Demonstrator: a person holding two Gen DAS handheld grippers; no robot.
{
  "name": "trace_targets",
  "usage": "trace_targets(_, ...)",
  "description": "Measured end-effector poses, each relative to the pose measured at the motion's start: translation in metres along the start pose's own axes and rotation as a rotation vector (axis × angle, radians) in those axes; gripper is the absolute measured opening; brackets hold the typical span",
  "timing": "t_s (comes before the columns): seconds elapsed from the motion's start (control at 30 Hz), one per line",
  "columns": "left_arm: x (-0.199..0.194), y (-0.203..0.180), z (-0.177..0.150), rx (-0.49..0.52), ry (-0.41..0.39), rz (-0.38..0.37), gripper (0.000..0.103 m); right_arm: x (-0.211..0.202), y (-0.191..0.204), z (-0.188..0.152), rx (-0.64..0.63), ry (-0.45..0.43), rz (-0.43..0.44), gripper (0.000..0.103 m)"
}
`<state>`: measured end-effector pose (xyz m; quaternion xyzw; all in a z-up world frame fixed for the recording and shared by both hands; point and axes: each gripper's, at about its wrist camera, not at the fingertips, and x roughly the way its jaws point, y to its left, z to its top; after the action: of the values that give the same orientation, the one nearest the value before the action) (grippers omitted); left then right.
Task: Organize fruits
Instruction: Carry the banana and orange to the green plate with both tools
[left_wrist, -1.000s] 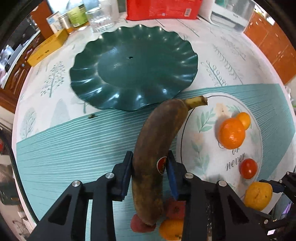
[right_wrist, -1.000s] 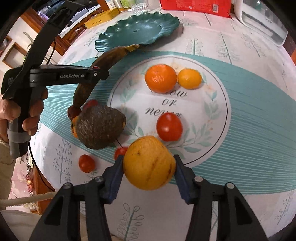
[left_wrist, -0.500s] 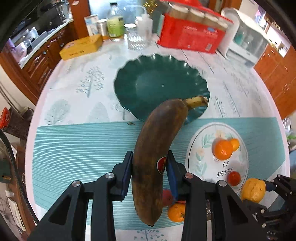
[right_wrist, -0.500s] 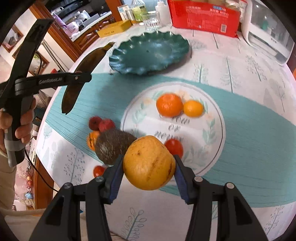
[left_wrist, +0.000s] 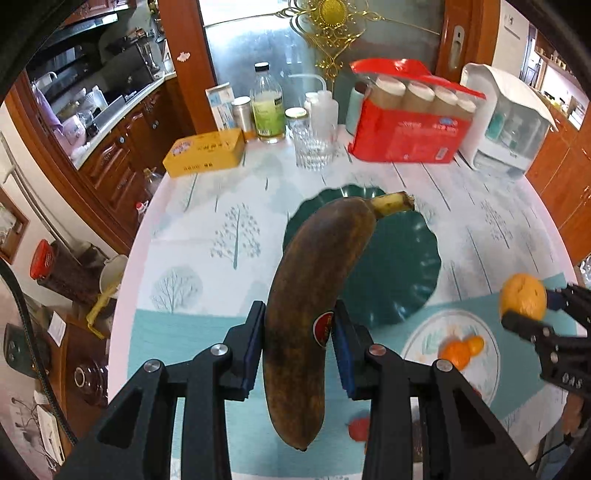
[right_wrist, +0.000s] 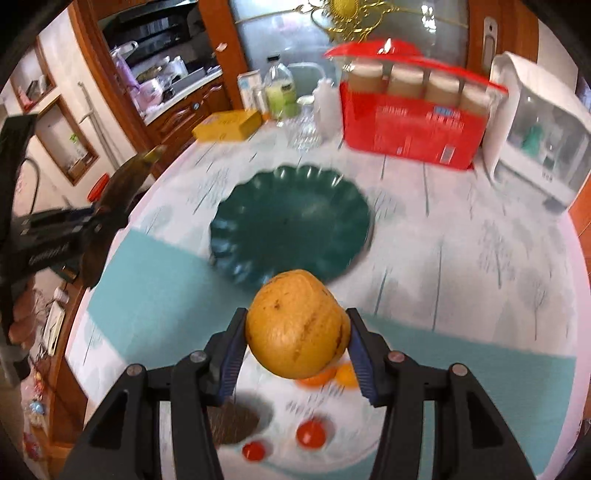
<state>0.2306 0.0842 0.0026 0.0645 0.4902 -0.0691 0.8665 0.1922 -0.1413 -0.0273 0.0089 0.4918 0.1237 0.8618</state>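
Note:
My left gripper (left_wrist: 298, 347) is shut on a brown overripe banana (left_wrist: 314, 295) and holds it high above the table, stem pointing at the empty dark green scalloped plate (left_wrist: 399, 269). My right gripper (right_wrist: 297, 349) is shut on a yellow-orange citrus fruit (right_wrist: 297, 328), lifted above the table in front of the green plate (right_wrist: 291, 225). The same fruit (left_wrist: 522, 295) shows at the right in the left wrist view. Two oranges (left_wrist: 461, 349) lie on the round printed mat below. Red tomatoes (right_wrist: 310, 435) and a brown avocado (right_wrist: 232, 424) lie near the table's front.
At the back of the table stand a red package of cups (left_wrist: 410, 125), a white appliance (left_wrist: 506, 125), a glass (left_wrist: 314, 147), bottles (left_wrist: 267, 107) and a yellow box (left_wrist: 205, 153). Wooden cabinets (left_wrist: 122, 155) stand beyond the left edge.
Both grippers have risen high above the table with their fruit, so the table looks smaller. The right gripper has moved toward the green plate; its view is blurred.

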Motion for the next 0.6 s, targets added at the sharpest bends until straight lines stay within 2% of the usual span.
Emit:
trace_targets(0.17,0.016,-0.007,0.023,0.029,-0.006,-0.003,0.033,0.023,-0.013,0.037,0.053,-0.031,-0.030,0.052)
trace_targets(0.3,0.046,-0.018,0.042,0.045,0.004,0.010,0.033,0.049,-0.021,0.059,0.079,-0.045,-0.066,0.052)
trace_targets(0.43,0.081,-0.027,0.054,0.042,0.036,-0.004,0.033,0.082,-0.026,0.070,0.104,-0.018,-0.056,0.052)
trace_targets(0.6,0.138,-0.040,0.055,0.032,0.106,-0.014,0.033,0.130,-0.030,0.069,0.131,0.067,-0.034,0.052)
